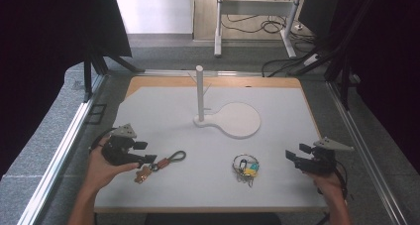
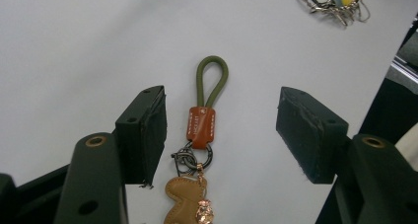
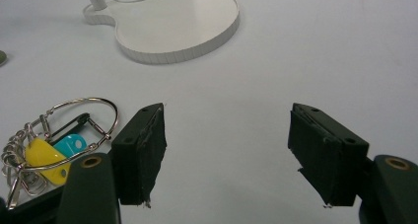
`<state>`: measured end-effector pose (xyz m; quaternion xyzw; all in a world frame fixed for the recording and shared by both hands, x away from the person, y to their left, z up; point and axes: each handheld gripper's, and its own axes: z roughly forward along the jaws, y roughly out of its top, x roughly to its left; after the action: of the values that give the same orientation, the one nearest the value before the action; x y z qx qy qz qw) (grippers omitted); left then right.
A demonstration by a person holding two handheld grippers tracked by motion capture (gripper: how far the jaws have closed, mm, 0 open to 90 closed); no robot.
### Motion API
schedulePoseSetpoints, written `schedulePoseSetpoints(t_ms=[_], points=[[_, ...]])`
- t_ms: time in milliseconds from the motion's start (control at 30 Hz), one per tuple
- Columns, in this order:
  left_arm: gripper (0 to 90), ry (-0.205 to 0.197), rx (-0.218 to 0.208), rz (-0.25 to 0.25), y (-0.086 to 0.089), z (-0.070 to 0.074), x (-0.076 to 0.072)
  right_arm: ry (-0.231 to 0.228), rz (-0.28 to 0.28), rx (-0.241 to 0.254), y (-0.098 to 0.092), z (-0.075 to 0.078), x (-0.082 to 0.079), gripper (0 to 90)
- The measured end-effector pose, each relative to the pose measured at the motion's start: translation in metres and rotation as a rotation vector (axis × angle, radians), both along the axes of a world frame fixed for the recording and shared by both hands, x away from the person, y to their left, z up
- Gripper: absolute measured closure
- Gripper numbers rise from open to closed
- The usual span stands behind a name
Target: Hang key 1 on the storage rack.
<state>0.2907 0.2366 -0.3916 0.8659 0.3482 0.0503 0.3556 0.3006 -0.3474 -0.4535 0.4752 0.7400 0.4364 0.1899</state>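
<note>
The left tool (image 2: 220, 130) is spread around the green-looped brown leather keychain (image 2: 202, 130), probably to pinch it; the right tool (image 3: 226, 152), spread, waits beside the silver key ring (image 3: 54, 145).

Olive-looped keychain (image 2: 204, 113) with orange tab; yellow-and-teal key bunch (image 3: 52, 145).

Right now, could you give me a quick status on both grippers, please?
Left gripper open, straddling leather keychain. Right gripper open, empty, key ring beside it. Nothing blocking.
</note>
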Motion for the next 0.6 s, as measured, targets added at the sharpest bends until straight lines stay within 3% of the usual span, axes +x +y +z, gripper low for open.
schedulePoseSetpoints(t_ms=[200,367,433,600], points=[[36.9,0.038,0.026,-0.026,-0.003,0.001,0.005,0.000,-0.007,-0.006,-0.001,0.002,0.000,31.4],[37.1,0.081,0.098,-0.049,-0.012,-0.001,0.014,0.010,-0.007,-0.010,0.000,0.001,0.000,31.7],[37.2,0.098,0.152,-0.068,-0.018,-0.001,0.021,0.020,-0.001,-0.021,0.001,-0.002,0.000,31.7],[37.8,0.117,0.204,-0.087,-0.026,0.000,0.029,0.025,0.002,-0.028,0.002,-0.002,-0.001,31.7]])
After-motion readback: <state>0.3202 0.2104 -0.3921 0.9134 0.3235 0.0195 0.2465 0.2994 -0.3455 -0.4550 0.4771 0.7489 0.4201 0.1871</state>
